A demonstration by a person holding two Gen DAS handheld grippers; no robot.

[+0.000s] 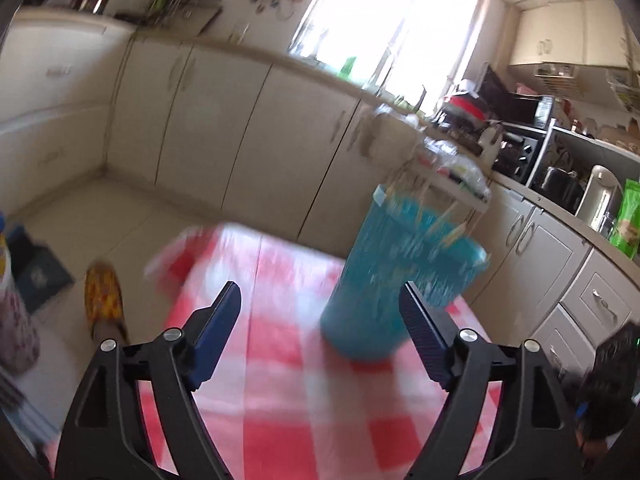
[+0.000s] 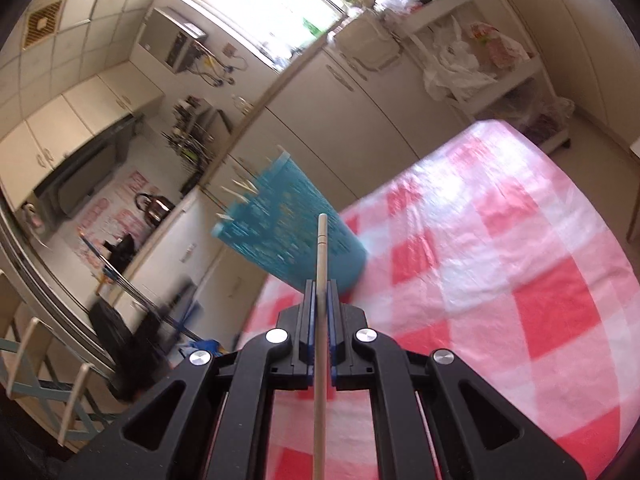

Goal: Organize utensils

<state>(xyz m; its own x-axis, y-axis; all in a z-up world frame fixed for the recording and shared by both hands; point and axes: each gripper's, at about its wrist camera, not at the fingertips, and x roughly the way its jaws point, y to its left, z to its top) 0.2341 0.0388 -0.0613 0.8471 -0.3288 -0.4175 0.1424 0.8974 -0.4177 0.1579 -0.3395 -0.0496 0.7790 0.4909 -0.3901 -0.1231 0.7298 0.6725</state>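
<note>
On the red-and-white checked tablecloth (image 2: pixel 500 240) stands the blue perforated holder (image 2: pixel 296 236), upright on the cloth though it reads tilted in the right wrist view; pale stick ends (image 2: pixel 240 190) already poke from its mouth. Both views are motion-blurred.

Right gripper (image 2: pixel 319 292): jaws nearly together, pinching one slim pale chopstick (image 2: pixel 321 248) that runs lengthwise between the pads, tip forward toward the holder.

Left gripper (image 1: pixel 320 320): jaws wide, nothing between them, holder (image 1: pixel 400 280) just ahead and a little right of centre.

Judgement: step in hand is dropping this chopstick into the holder.
- Raise the tip above the rim before moving forward.
- Aim for a gap among the sticks already in.
- Left jaws could steady the holder wall; it looks light and tippable.
- Release only once the tip is well inside.
</note>
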